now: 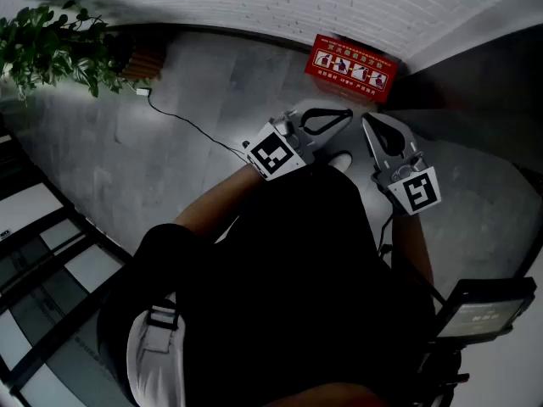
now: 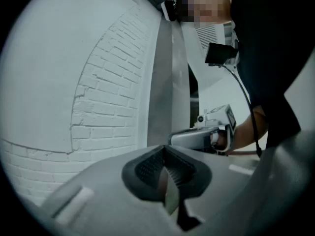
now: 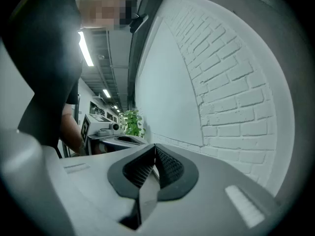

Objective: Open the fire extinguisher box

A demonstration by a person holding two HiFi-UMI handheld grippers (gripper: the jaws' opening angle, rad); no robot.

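Fire extinguisher box (image 1: pixel 352 68): in the head view this red case sits on the floor (image 1: pixel 170 142) against the foot of the white brick wall (image 1: pixel 280 2), well ahead of the person and untouched, its front not yet opened. The left gripper (image 1: pixel 333 119) and right gripper (image 1: pixel 376 130) are held side by side at waist height, both pointed toward the box, probably in readiness for the approach. A potted plant (image 1: pixel 51 45) stands far to the left, with a thin cable (image 1: pixel 191 125) trailing across the floor. The left gripper view looks along the wall, not at the box; its jaws are pressed together with nothing between them. The right gripper view shows the same: jaws fully closed and empty, brick wall beyond, the box out of sight.
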